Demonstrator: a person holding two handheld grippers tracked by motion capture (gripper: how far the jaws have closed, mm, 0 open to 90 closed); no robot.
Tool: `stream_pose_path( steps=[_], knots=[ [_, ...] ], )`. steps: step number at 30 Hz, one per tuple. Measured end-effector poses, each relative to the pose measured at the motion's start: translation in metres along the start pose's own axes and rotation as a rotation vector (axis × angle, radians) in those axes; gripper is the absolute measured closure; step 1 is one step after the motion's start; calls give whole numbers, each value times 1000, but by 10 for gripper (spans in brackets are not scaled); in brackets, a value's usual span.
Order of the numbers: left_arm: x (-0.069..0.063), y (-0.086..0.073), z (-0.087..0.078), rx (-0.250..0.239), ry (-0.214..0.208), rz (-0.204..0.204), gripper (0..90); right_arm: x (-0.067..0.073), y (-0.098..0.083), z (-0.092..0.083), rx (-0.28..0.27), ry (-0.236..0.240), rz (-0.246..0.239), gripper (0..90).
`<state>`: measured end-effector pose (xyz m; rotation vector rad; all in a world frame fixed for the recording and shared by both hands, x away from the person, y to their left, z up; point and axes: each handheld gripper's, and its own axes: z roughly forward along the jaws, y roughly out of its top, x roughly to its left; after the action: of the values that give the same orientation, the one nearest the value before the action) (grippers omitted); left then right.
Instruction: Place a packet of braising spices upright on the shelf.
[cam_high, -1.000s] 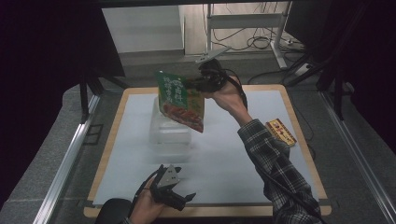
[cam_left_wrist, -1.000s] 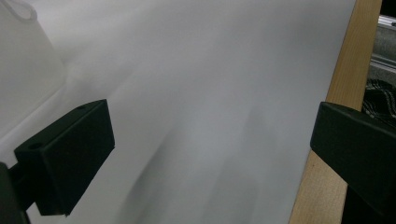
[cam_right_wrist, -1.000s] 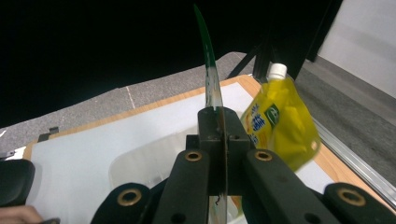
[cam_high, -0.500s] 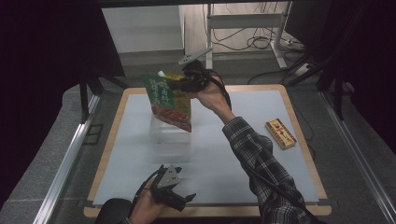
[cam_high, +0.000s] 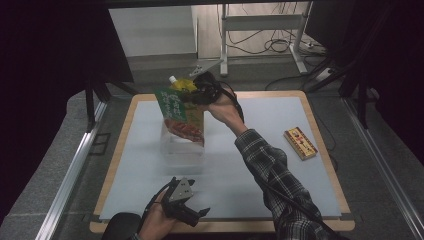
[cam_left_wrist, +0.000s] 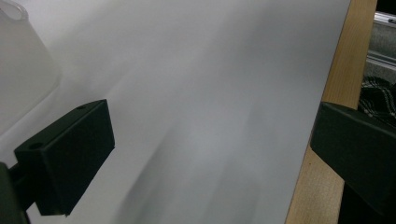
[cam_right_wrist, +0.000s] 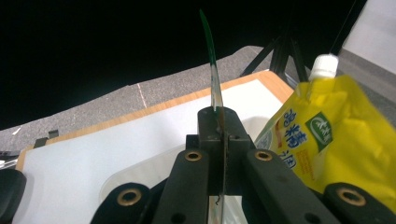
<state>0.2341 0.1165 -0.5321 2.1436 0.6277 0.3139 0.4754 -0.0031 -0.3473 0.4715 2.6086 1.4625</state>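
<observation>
My right gripper (cam_high: 200, 95) is shut on the top edge of a flat green and red pouch (cam_high: 178, 114), which hangs above a clear plastic tub (cam_high: 182, 152) at mid-table. In the right gripper view the pouch (cam_right_wrist: 211, 70) shows edge-on, pinched between the jaws of the right gripper (cam_right_wrist: 218, 135). A yellow spout pouch (cam_high: 189, 86) with a white cap stands just behind it; its lower part is hidden. That yellow pouch (cam_right_wrist: 336, 135) is close beside the right gripper. My left gripper (cam_high: 197, 216) rests open by the front edge with nothing between its jaws (cam_left_wrist: 210, 154).
A small orange and yellow box (cam_high: 300, 143) lies at the table's right side. The white mat is framed by a wooden border (cam_left_wrist: 327, 140). The tub's corner (cam_left_wrist: 23, 70) is near my left gripper. Dark stands and cables sit beyond the far edge.
My right gripper has carried the green pouch leftward and a little down, to above the tub. The yellow pouch now shows behind it. The left gripper has stayed still.
</observation>
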Motion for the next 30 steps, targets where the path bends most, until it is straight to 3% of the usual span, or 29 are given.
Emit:
stream_pose_path(
  steps=[4, 5, 9, 18, 24, 27, 30],
  knots=[
    [0, 0, 0, 6, 2, 4, 0, -4, -8, 4, -12, 6, 25, 888],
    [0, 0, 0, 7, 2, 4, 0, -5, -11, 6, 8, -7, 28, 887],
    [0, 0, 0, 9, 2, 5, 0, -9, -17, 8, -31, 10, 59, 886],
    [-1, 0, 2, 17, 1, 9, 0, -11, -19, 11, -21, -38, 59, 882],
    [-2, 0, 2, 19, -3, 9, 0, -15, -28, 13, -3, -55, 83, 872],
    [-2, 0, 3, 20, -2, 10, 0, -17, -30, 13, -38, -12, 122, 872],
    [-2, 0, 3, 21, -3, 11, 0, -16, -29, 14, -24, -29, 106, 864]
  ],
)
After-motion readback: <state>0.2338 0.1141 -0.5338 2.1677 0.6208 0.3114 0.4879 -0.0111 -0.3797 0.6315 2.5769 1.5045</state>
